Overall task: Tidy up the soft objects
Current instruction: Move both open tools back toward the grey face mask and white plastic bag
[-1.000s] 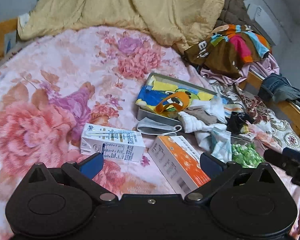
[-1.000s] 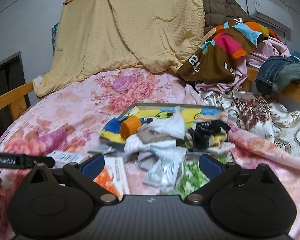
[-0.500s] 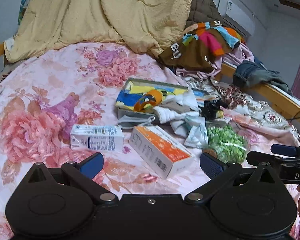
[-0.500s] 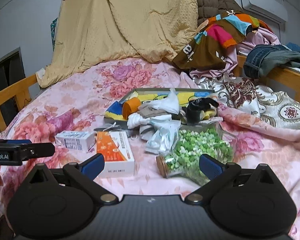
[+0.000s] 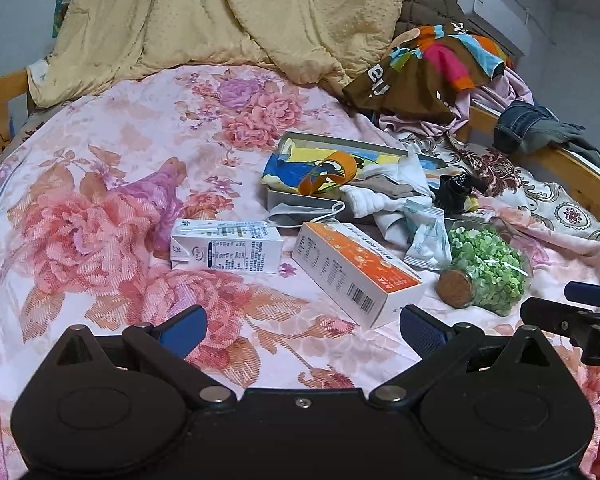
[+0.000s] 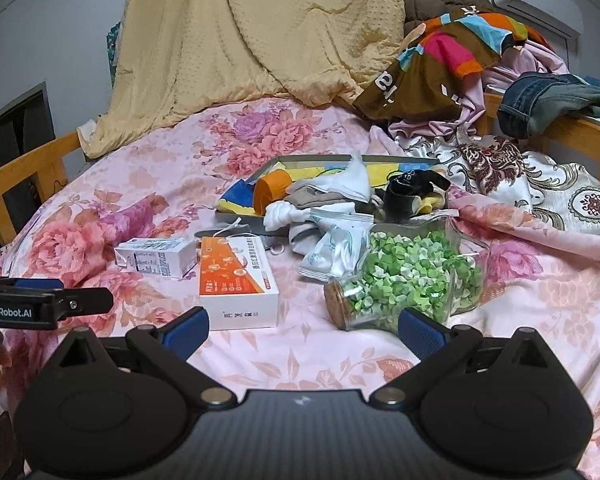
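Note:
A shallow grey tray [image 5: 300,198] [image 6: 236,216] lies on the floral bedsheet with soft things piled in and over it: a blue-yellow cloth [image 5: 284,168], an orange roll [image 5: 332,170] [image 6: 270,190], white socks [image 5: 376,198] [image 6: 288,212], a black item [image 5: 454,192] [image 6: 408,192], a face mask [image 5: 300,214]. A sealed wipe packet [image 5: 428,236] [image 6: 332,248] lies in front. My left gripper [image 5: 300,326] is open and empty, short of the boxes. My right gripper [image 6: 302,326] is open and empty, short of the jar.
A milk carton [image 5: 226,246] [image 6: 156,258], an orange-white box [image 5: 356,272] [image 6: 236,280] and a jar of green paper stars [image 5: 484,266] [image 6: 404,280] lie near the grippers. A yellow quilt [image 5: 228,12], heaped clothes [image 5: 432,68] and wooden bed rails [image 6: 24,176] surround the bed.
Both grippers have drawn back from the pile, so the boxes and jar now show in full ahead of the fingers. Both stayed open; nothing on the bed moved.

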{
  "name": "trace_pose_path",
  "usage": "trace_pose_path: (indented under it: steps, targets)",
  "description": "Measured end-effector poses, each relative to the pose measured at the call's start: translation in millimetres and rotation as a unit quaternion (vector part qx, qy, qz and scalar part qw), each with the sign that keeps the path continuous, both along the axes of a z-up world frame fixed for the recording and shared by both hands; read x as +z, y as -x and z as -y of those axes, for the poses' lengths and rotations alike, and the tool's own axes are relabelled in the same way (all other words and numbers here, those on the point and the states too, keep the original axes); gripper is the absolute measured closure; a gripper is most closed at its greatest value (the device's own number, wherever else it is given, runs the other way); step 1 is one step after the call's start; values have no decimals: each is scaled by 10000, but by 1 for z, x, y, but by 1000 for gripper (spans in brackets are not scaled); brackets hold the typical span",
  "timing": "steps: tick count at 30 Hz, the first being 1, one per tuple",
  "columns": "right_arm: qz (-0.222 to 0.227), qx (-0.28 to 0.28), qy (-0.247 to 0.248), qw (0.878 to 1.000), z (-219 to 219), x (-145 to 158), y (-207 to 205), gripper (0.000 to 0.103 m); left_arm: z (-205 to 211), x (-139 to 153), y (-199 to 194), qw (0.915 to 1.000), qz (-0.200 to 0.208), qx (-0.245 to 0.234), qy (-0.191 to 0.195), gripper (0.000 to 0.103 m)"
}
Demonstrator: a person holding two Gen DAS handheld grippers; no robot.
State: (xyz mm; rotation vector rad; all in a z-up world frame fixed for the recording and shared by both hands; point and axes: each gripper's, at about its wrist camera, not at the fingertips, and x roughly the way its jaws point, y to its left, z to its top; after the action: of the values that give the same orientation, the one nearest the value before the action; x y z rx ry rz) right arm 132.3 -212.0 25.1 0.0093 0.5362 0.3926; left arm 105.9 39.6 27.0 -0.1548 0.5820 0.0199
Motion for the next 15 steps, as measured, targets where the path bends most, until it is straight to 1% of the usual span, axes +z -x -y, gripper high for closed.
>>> trace_pose_path:
  steps: [7,12,15]
  targets:
    - [70,54,-45,10000,-4,3,-6,0,-4,16,-3,9997,172,-115,-88,1]
    - [176,95,-55,9998,-9,11,-17,0,-8,28,-15,9997,184,-113,-65,1]
    - [226,70,-92,9997,-10,15,-26,0,-13,38,-22,9997,161,-202,-17,1]
